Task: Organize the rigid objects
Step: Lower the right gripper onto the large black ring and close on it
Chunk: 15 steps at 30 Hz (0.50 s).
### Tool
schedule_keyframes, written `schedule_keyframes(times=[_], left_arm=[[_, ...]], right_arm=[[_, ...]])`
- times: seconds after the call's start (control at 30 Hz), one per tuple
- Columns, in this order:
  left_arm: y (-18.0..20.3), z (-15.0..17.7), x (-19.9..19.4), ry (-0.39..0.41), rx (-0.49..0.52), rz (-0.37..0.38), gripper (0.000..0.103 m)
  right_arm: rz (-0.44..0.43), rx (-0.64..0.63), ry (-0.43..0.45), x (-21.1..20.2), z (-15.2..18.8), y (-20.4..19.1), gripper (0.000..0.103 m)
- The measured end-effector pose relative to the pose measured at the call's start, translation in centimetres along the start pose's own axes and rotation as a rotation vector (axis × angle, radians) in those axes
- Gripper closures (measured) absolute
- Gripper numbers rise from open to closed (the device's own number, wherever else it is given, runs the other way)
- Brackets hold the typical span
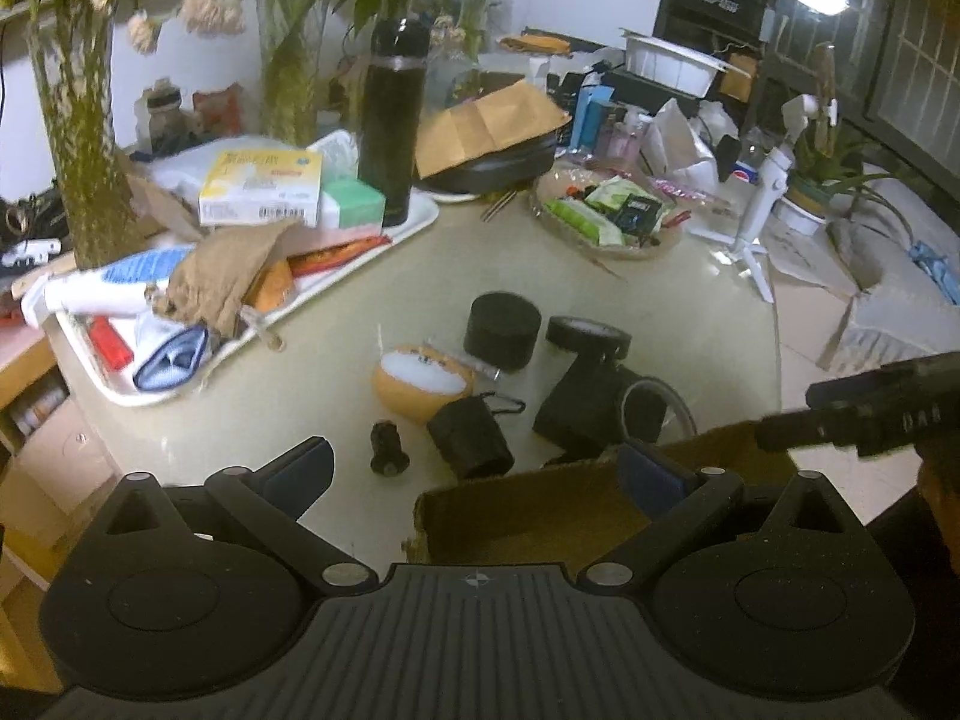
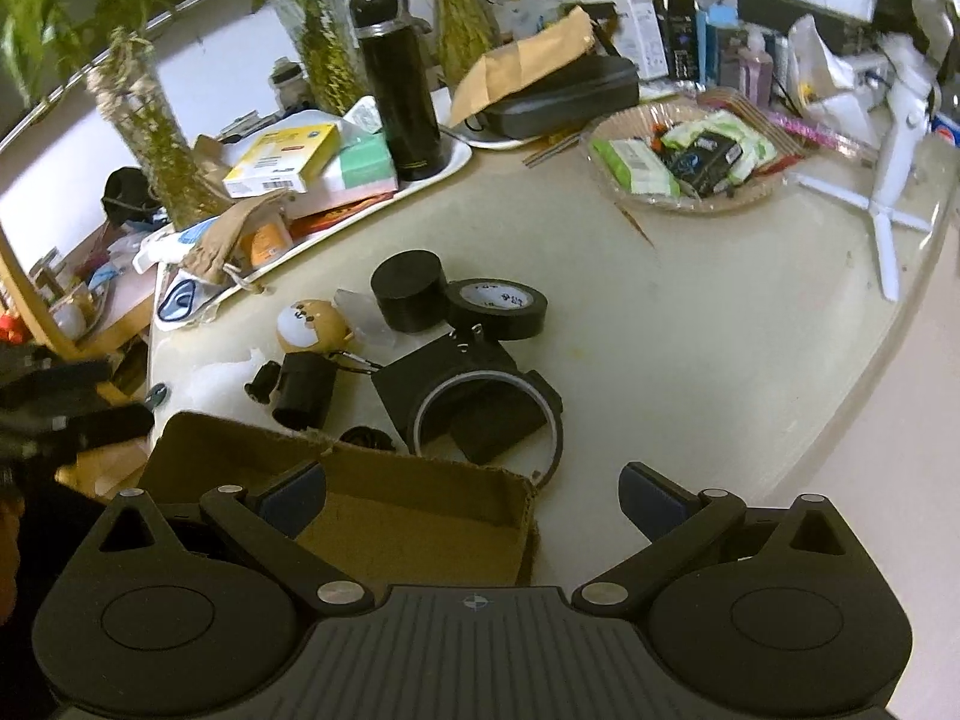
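Black pieces, a tape roll (image 2: 498, 307) among them, lie clustered on the tabletop (image 2: 690, 348) just beyond the cardboard box (image 2: 384, 516), ahead of both empty, spread tongs, right tongs (image 2: 474, 498) nearer.

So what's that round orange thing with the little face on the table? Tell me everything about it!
The round toy is an orange-tan ball with a white face patch, small dark eyes and a nose, like a cartoon dog. It looks smooth, maybe plastic. It lies on the pale table, face up in the left wrist view. A black cylinder stands just behind it, and a black pouch lies in front, very near or touching. Neither gripper touches it.
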<state>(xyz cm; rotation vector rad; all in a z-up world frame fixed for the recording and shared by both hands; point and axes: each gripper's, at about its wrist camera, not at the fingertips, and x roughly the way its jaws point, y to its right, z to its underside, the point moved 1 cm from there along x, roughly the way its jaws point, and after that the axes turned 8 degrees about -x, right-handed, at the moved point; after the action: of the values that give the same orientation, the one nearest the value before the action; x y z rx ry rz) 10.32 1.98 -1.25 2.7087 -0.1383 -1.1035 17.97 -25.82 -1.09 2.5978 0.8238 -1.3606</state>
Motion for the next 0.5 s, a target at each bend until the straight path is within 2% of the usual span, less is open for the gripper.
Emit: schedule_keyframes(times=[0.13, 0.5], left_arm=[[-0.4, 0.2, 0.3, -0.003, -0.015, -0.019, 0.000], [-1.0, 0.2, 0.6, -0.003, -0.049, -0.008, 0.000]], right_arm=[[-0.006, 0.044, -0.016, 1.7, -0.7, 0.1, 0.000], [-0.013, 0.113, -0.102, 7.6, -2.2, 1.2, 0.000]])
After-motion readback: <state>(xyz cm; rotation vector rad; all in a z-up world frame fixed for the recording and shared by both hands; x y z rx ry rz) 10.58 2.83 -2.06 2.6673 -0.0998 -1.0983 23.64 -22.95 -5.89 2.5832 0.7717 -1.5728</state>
